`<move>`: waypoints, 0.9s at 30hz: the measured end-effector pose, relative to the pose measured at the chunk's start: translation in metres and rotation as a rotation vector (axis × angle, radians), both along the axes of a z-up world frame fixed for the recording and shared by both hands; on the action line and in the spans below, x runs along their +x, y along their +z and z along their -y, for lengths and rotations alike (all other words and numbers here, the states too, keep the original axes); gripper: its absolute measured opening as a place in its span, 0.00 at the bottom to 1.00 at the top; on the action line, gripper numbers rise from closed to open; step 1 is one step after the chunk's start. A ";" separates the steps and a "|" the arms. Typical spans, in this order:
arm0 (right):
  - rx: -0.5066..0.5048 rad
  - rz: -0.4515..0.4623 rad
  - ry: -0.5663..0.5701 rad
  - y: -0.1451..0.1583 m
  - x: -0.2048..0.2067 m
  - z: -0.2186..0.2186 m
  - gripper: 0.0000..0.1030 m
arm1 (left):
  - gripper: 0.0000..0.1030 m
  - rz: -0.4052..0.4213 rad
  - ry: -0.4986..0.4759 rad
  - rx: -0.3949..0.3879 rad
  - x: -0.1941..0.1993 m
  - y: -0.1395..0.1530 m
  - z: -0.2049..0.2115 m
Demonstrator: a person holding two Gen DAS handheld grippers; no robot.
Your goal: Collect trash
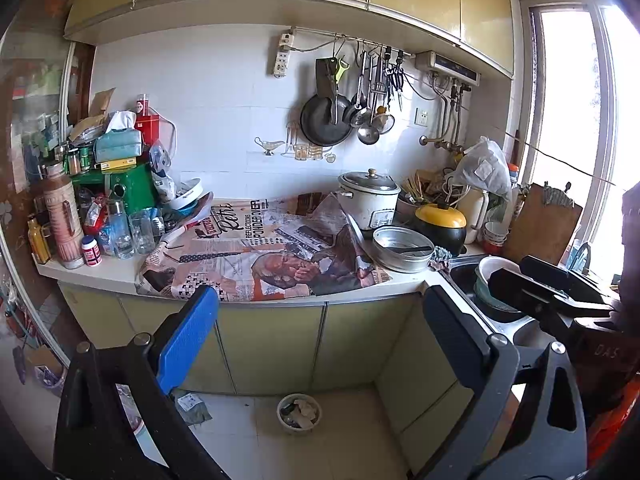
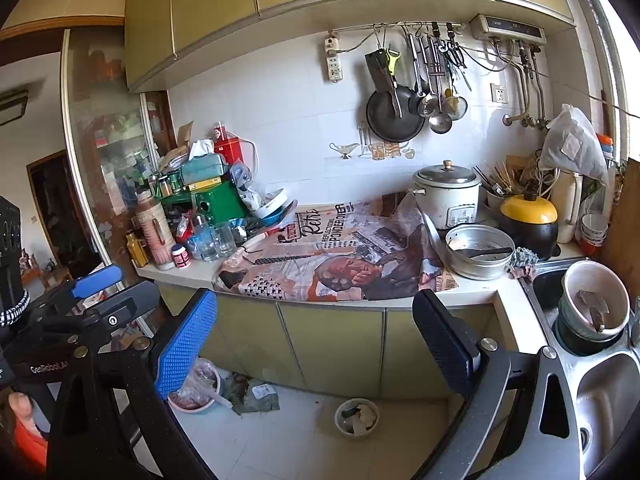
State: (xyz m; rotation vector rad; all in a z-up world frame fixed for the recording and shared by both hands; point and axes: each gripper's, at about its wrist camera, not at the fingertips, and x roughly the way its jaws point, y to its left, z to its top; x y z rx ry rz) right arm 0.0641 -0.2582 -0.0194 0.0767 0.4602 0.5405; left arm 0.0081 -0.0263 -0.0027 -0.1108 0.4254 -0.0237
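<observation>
A small round trash bin holding crumpled paper stands on the tiled floor in front of the lower cabinets. Crumpled packaging lies on the floor to its left. My left gripper is open, nothing between its blue and black pads, well short of the counter. My right gripper is open too, wide, with nothing between its pads; it also shows at the right of the left wrist view. A newspaper sheet covers the countertop.
Clutter of bottles, jars and boxes fills the counter's left end. A rice cooker, metal pan and yellow-lidded pot stand on the right. The sink holds a white bowl. A pink basin sits on the floor.
</observation>
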 end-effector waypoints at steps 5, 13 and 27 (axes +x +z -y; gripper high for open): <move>-0.002 -0.003 -0.004 0.001 -0.002 0.002 0.95 | 0.99 0.000 0.003 0.006 -0.001 -0.001 0.002; -0.002 -0.003 0.000 0.001 -0.002 0.002 0.95 | 0.99 0.000 0.007 0.005 -0.001 -0.001 0.003; -0.003 -0.001 0.009 0.003 -0.004 0.005 0.95 | 0.99 0.005 0.007 0.000 -0.003 -0.002 0.005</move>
